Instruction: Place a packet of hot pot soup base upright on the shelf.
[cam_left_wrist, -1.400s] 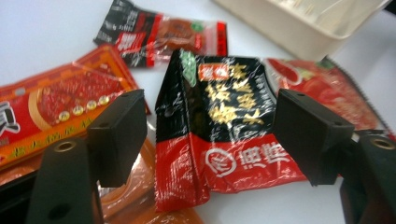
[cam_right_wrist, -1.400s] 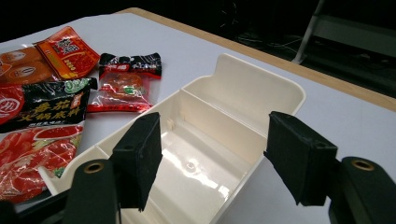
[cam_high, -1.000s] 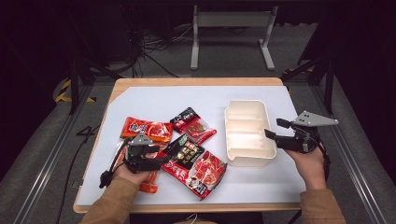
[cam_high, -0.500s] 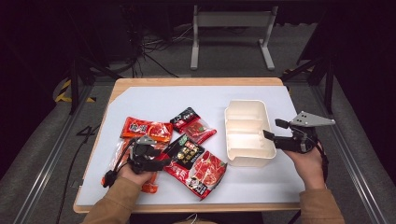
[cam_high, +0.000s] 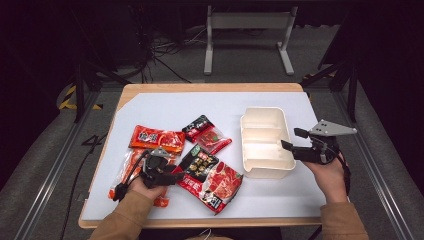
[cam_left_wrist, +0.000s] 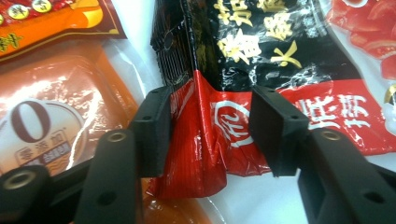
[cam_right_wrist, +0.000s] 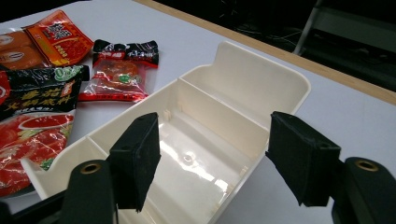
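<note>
A black-and-red food packet (cam_high: 210, 175) lies at the table's front centre. My left gripper (cam_high: 175, 176) is at that packet's left end. In the left gripper view the jaws have just been closing, and the packet (cam_left_wrist: 261, 56) buckles into a ridge between the pads of my left gripper (cam_left_wrist: 205, 135). A white three-compartment tray (cam_high: 260, 117) stands empty to the right. My right gripper (cam_high: 292, 140) hovers open at the tray's right wall. In the right gripper view my right gripper (cam_right_wrist: 215, 158) has its jaws spread wide over the tray (cam_right_wrist: 280, 70), with nothing gripped.
An orange-red packet (cam_high: 156, 138) and a small red-and-black packet (cam_high: 206, 134) lie behind the left hand. A clear orange packet (cam_high: 131, 170) lies under the left hand, near the table's front left. A metal stand (cam_high: 248, 22) is beyond the far edge.
The left gripper has edged toward the black-and-red packet and its jaws have narrowed onto the packet's end. The right hand and gripper have stayed still.
</note>
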